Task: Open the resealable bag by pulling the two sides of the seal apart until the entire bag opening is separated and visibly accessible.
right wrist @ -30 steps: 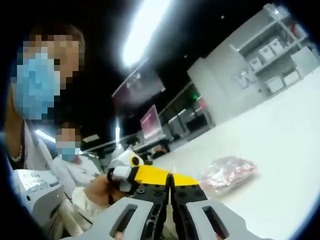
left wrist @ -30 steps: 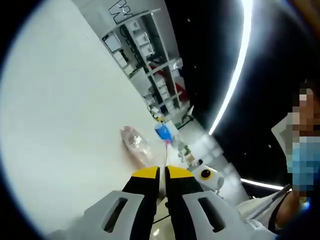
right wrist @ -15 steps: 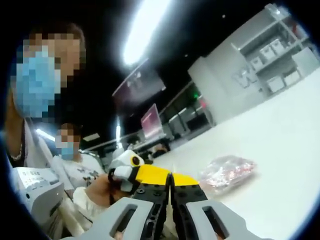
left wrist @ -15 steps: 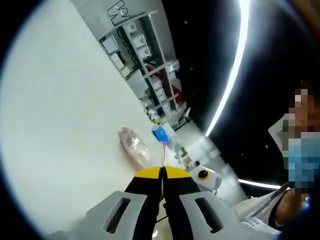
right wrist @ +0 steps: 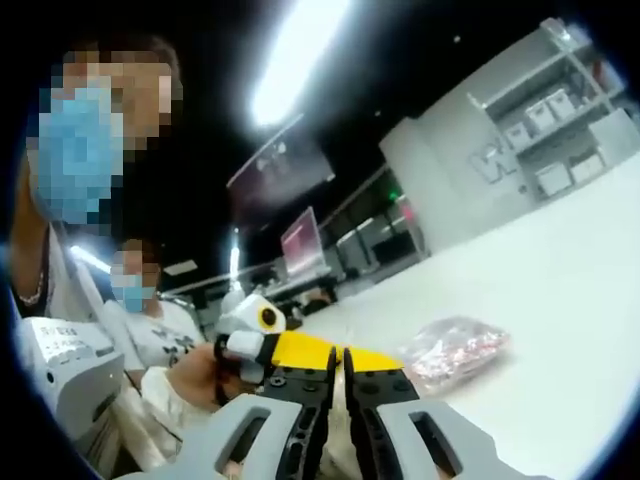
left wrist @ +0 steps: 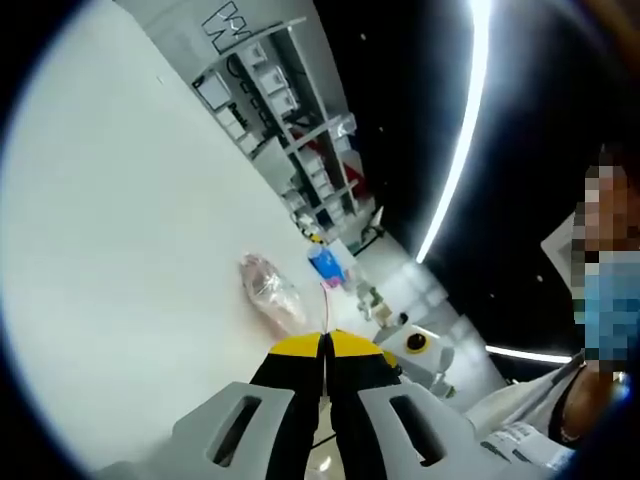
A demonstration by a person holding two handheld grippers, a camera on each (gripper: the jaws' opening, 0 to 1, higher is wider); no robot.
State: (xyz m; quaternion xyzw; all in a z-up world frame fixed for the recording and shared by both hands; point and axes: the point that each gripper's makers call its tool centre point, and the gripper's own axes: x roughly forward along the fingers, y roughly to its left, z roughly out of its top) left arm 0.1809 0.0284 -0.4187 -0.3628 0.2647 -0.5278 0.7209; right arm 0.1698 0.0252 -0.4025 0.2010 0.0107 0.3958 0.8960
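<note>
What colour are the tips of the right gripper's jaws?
Yellow, above black jaw bodies on the right gripper; clearest in the right gripper view.

A big white table (left wrist: 130, 220) carries the things. Its top is smooth and bright. In the left gripper view, a small see-through bag (left wrist: 270, 288) lies flat on it, with pinkish bits inside. Near the bag, toward the far edge of the table, sits a little blue thing (left wrist: 328, 263), too small to tell what it is. In the right gripper view, the same white table (right wrist: 560, 300) stretches off to the right, and the bag (right wrist: 455, 352) rests on it, crinkly and shiny, with red and pink bits showing through.
</note>
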